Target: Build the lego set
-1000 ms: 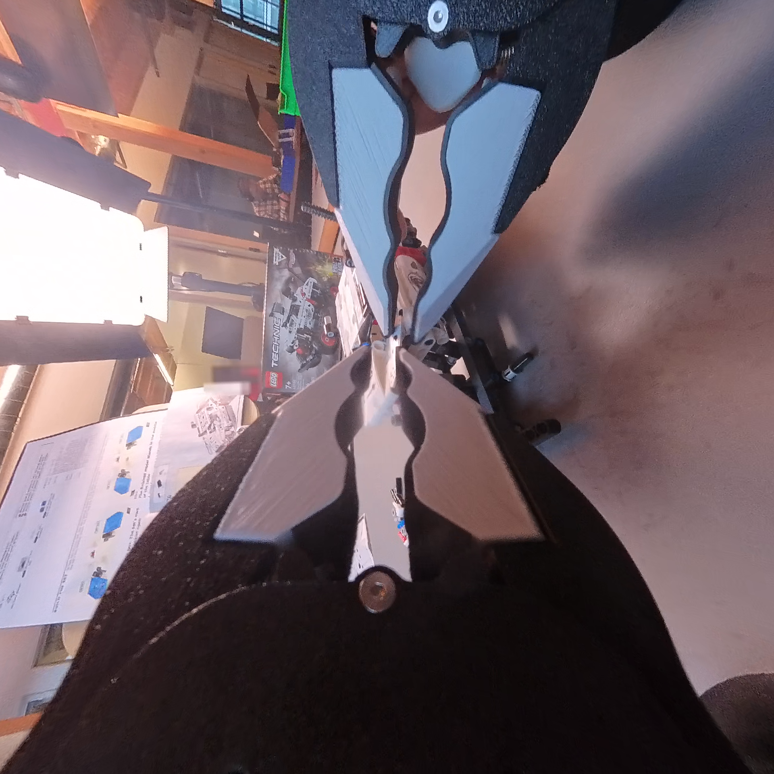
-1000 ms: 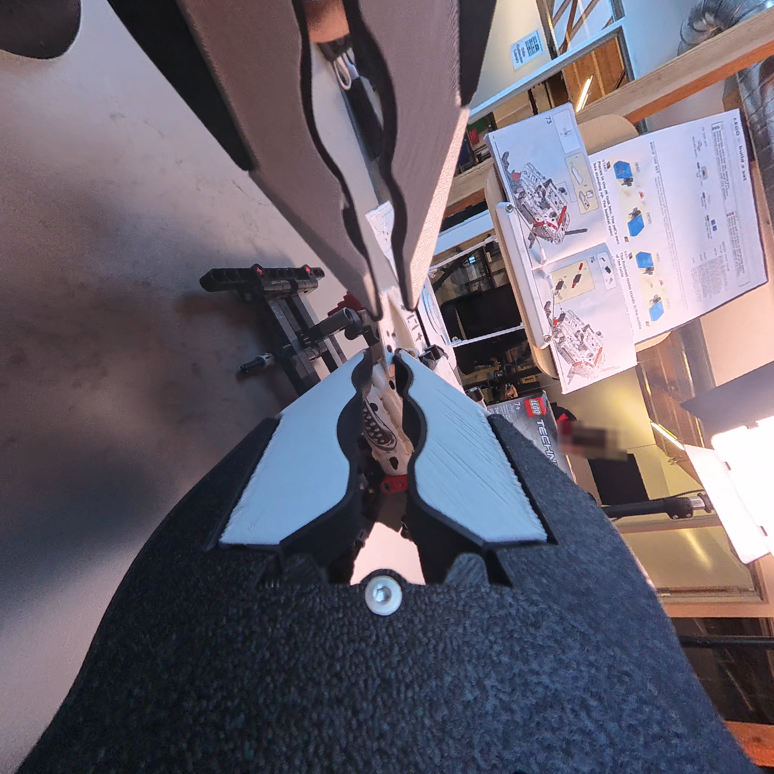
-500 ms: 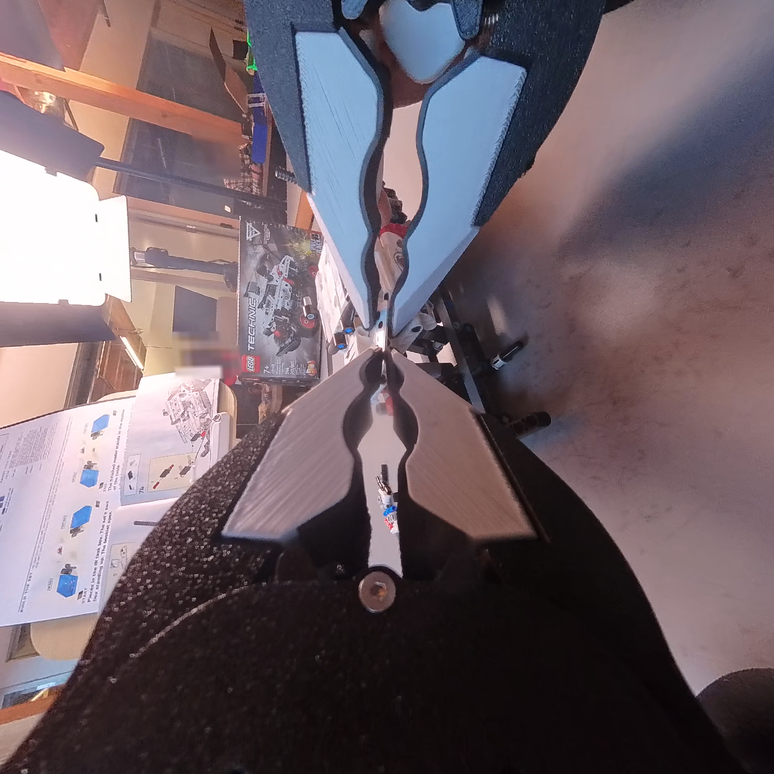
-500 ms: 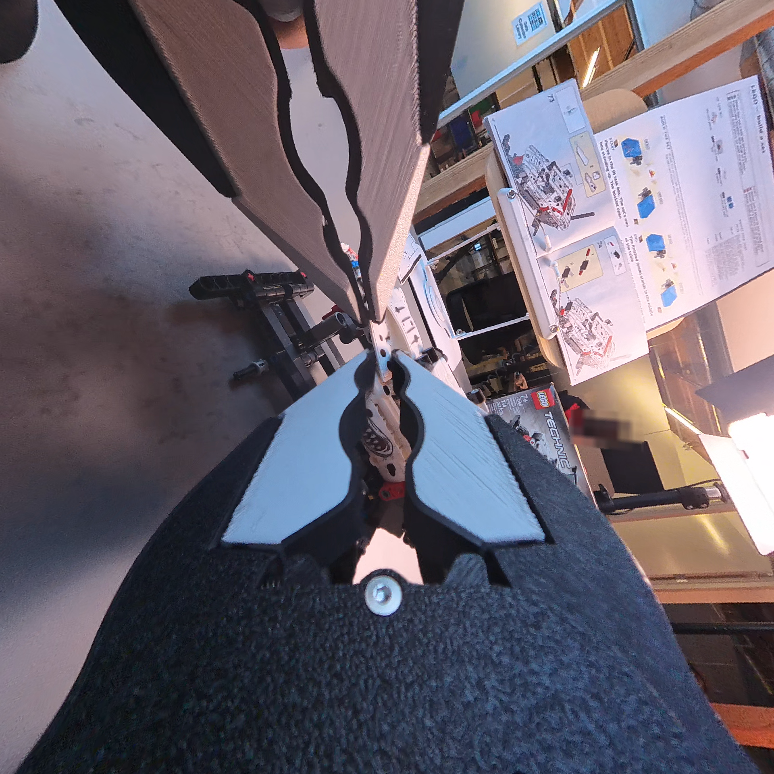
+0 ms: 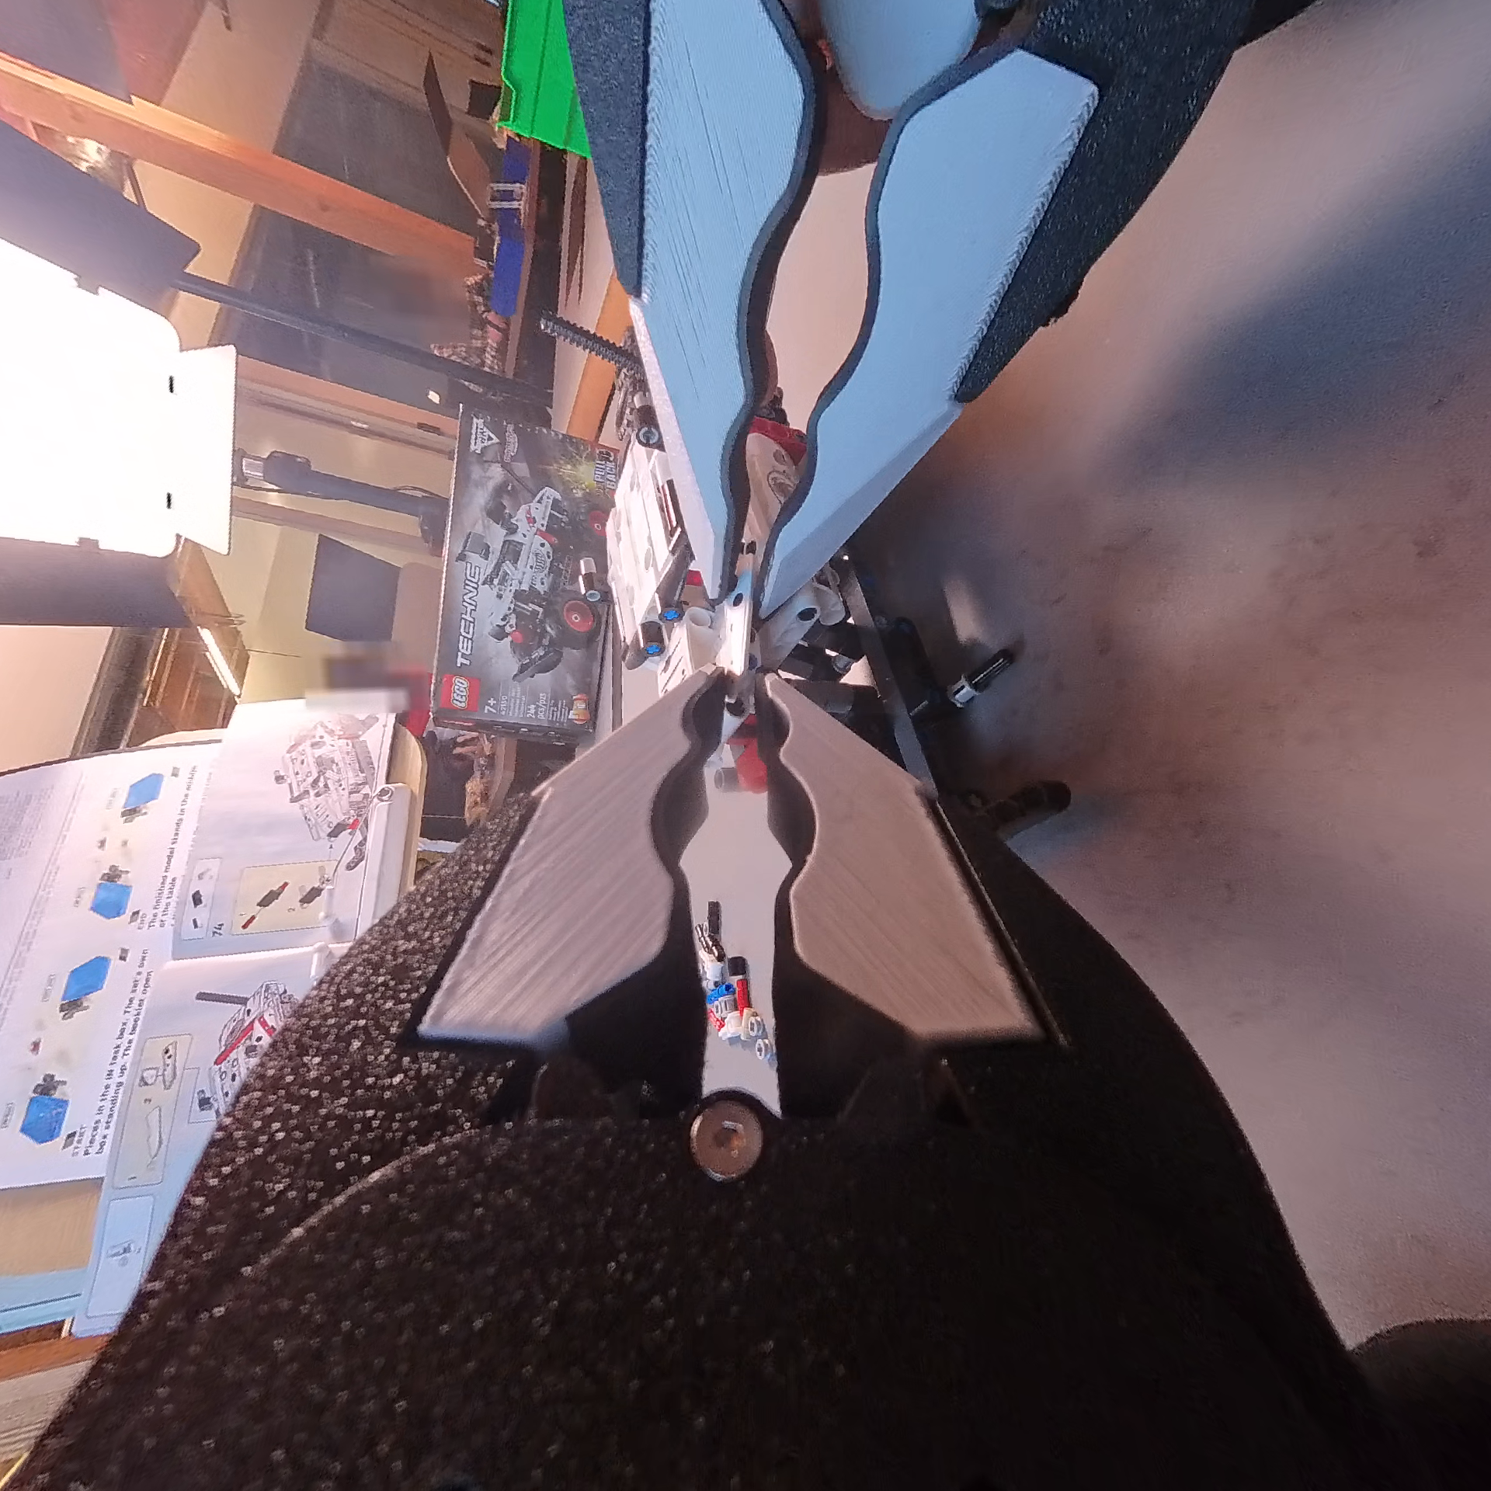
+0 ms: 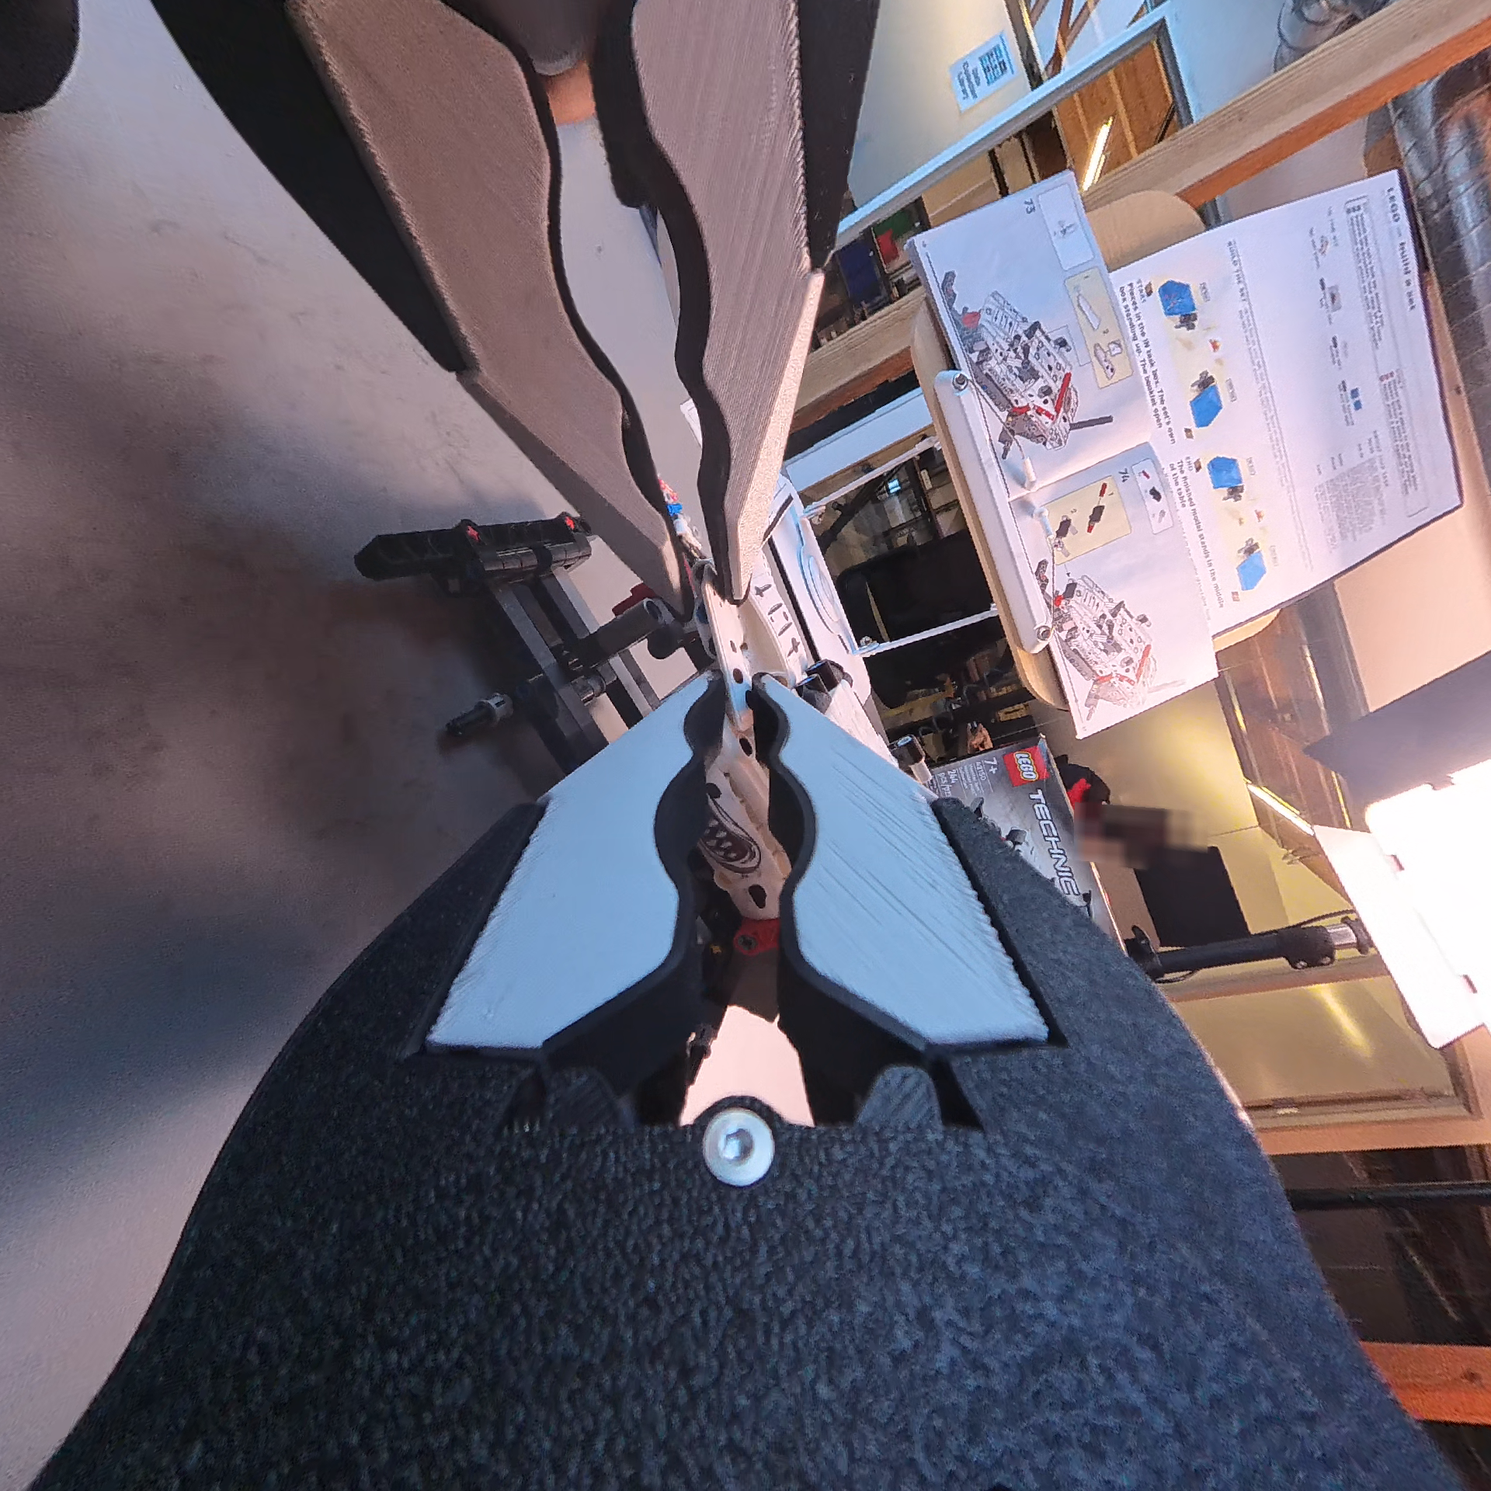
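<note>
Quick update: the left gripper (image 5: 736, 692) was pinched shut on one end of the thin white Lego panel (image 6: 726, 637). The right gripper (image 6: 736, 694) was clamped on the white Lego truck body with the toothy mouth sticker (image 6: 730, 839), held up off the grey table (image 6: 202, 363).

What changed: half a second earlier the two sets of tips were practically nose to nose. Now they'd backed off a little, and more of the panel showed between them. My guess is the panel was being lined up or worked onto the body and wasn't clicked home yet (the actual joint was hidden behind the fingers, so can't swear to it).

Counts, working outward:
- two grippers
- one panel
- one truck body
- one black Lego beam frame with red pins (image 6: 484, 553) just behind, though I couldn't tell whether it was joined to the body
- two loose dark pins (image 5: 976, 676) on the table
- one cardboard Lego box (image 5: 524, 581)
- one open instruction booklet on a stand (image 6: 1041, 419)
- one printed sheet (image 6: 1291, 363) beside it
</note>
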A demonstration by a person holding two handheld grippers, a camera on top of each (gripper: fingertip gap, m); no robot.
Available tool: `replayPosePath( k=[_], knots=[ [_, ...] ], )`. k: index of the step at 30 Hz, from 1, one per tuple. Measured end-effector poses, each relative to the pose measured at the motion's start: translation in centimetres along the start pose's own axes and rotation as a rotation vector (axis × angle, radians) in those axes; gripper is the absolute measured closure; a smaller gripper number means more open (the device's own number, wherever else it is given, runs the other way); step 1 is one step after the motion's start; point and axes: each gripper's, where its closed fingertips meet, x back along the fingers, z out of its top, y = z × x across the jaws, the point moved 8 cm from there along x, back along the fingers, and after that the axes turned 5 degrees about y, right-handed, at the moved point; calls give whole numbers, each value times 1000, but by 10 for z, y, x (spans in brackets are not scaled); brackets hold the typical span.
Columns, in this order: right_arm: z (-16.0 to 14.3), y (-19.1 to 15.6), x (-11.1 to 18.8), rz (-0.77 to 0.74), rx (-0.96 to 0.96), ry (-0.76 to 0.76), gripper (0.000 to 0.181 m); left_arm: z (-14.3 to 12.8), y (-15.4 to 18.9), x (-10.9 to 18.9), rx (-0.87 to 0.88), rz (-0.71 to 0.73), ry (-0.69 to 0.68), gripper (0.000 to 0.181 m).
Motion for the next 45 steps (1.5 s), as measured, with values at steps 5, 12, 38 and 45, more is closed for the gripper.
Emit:
replayPosePath(
  k=[5,12,38,45],
  knots=[
    [-1,0,3,1,-18,8,176,3,2,1,20,7,4,176],
    [-2,-1,6,-15,17,26,177,9,5,5,-12,59,32,167],
    [-2,1,6,17,-17,30,177,8,5,3,65,14,20,179],
    [5,-2,-1,32,-9,56,177,8,1,4,130,-13,11,181]
  ],
)
